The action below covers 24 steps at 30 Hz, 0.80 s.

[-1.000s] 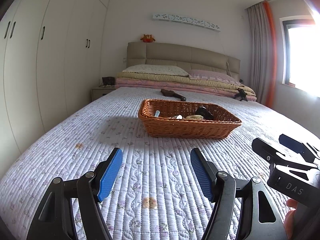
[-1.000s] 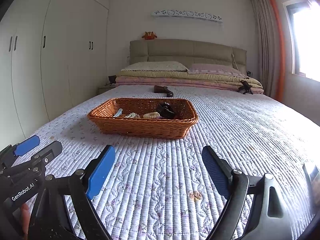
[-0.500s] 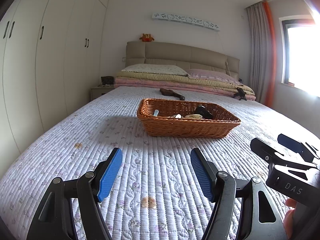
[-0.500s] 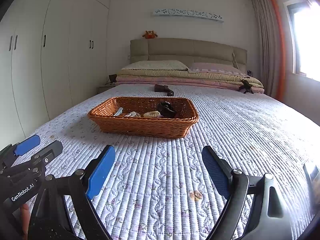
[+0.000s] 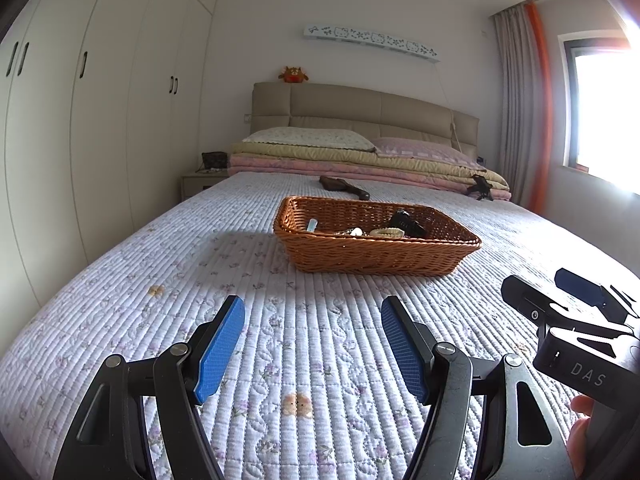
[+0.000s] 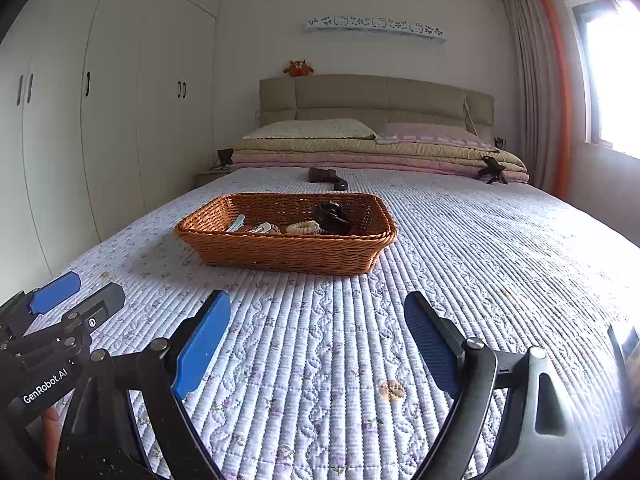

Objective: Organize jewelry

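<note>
- Currently, a wicker basket [image 5: 376,240] is being shown resting on a quilted bedspread [image 5: 280,340], near the middle of a bed, well ahead of both tools.
- Small pieces are being held inside the basket: a pale hair clip [image 6: 237,223], a cream beaded bracelet [image 6: 303,227], a dark bundle [image 6: 332,216] and some smaller bits that are too small to be told apart.
- No loose jewelry is being seen on the bedspread around the basket; a dark brown object [image 6: 327,177] is lying beyond it, towards the pillows, and its kind cannot be told.
- The left gripper [image 5: 313,344] is being held low over the bedspread with its blue pads spread wide, and nothing is being pinched between them.
- The right gripper [image 6: 318,344] is being held just beside it in the same way, spread wide and carrying nothing.
- Progress is being judged with caution: the pieces are lying gathered in the basket, which would suit a finished tidy-up, yet they are lying mixed together, which would equally suit a sorting that is only being approached.
- Which of the two stages is being shown cannot be settled from these views.
</note>
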Available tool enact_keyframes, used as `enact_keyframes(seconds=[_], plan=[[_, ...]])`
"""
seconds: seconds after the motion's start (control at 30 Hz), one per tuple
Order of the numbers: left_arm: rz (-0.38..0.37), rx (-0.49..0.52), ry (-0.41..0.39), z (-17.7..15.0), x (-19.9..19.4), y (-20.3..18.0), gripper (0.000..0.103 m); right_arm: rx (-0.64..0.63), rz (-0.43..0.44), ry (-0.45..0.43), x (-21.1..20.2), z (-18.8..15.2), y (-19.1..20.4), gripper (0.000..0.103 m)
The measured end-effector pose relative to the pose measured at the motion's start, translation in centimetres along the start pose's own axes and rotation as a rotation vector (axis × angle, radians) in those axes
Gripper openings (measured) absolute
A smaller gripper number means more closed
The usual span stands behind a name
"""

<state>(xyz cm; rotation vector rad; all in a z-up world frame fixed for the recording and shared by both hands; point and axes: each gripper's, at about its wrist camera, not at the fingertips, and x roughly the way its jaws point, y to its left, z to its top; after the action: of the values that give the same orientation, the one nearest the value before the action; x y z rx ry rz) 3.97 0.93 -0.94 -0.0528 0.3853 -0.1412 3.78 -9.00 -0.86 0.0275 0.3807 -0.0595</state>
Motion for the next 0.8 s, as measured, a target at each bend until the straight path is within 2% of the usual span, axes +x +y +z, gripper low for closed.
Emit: enact_keyframes(seconds=[0.4, 0.67, 0.8], plan=[[-0.001, -0.001, 0.008, -0.01, -0.02, 0.01, 0.072, 0.004, -0.002, 0.004, 0.11, -0.06, -0.03, 0.09], [0.057, 0.003, 0.009, 0.07, 0.34, -0.03, 0.077, 0.007, 0.004, 0.01, 0.22, -0.03, -0.3, 0.09], [0.057, 0.008, 0.015, 0.05, 0.54, -0.07, 0.078, 0.008, 0.003, 0.01, 0.22, -0.05, -0.3, 0.09]])
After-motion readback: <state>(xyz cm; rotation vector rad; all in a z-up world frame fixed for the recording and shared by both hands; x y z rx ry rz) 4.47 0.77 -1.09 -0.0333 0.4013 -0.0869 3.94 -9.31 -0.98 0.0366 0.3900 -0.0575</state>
